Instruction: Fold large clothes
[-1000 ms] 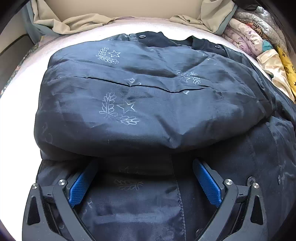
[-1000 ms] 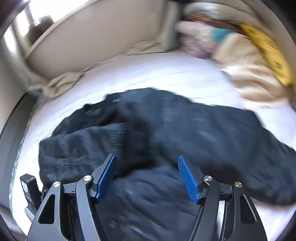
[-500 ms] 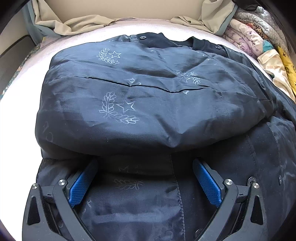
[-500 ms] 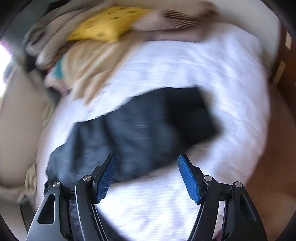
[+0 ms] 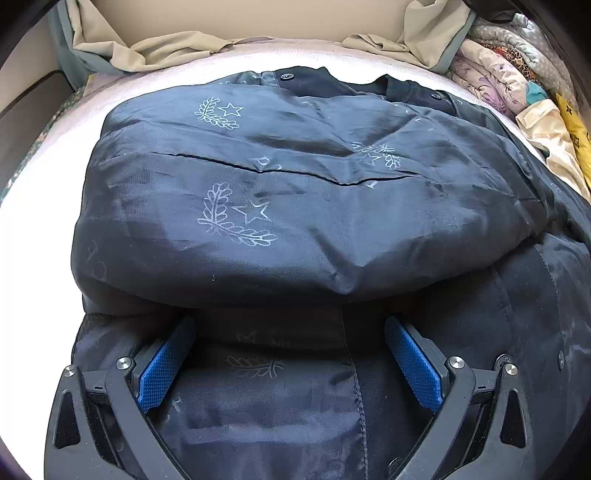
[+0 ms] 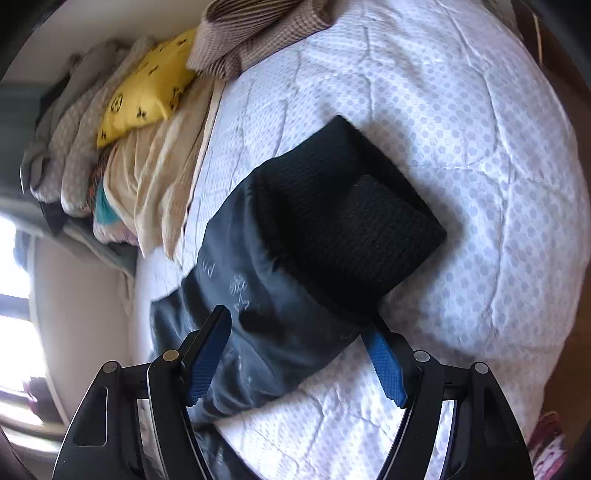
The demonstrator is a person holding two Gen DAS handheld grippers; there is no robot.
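Note:
A large dark navy jacket (image 5: 295, 206) lies on the white quilted bed, inside out, its shiny lining printed with pale laurel and star marks. A folded part bulges over the lower part. My left gripper (image 5: 290, 354) is open, its blue pads resting on the lining under the fold's edge. In the right wrist view a sleeve (image 6: 280, 288) with a black knit cuff (image 6: 354, 221) stretches across the mattress (image 6: 461, 122). My right gripper (image 6: 299, 354) is open, its jaws on either side of the sleeve just above it.
A pile of folded bedding and a yellow pillow (image 6: 144, 88) lies along the bed's far side, and also shows in the left wrist view (image 5: 517, 88). Beige cloth (image 5: 166, 48) lies against the headboard. A brown checked cloth (image 6: 258, 33) lies near the pillow.
My right gripper has swung round from over the jacket body to the sleeve and cuff, staying open. My left gripper has held still on the lining.

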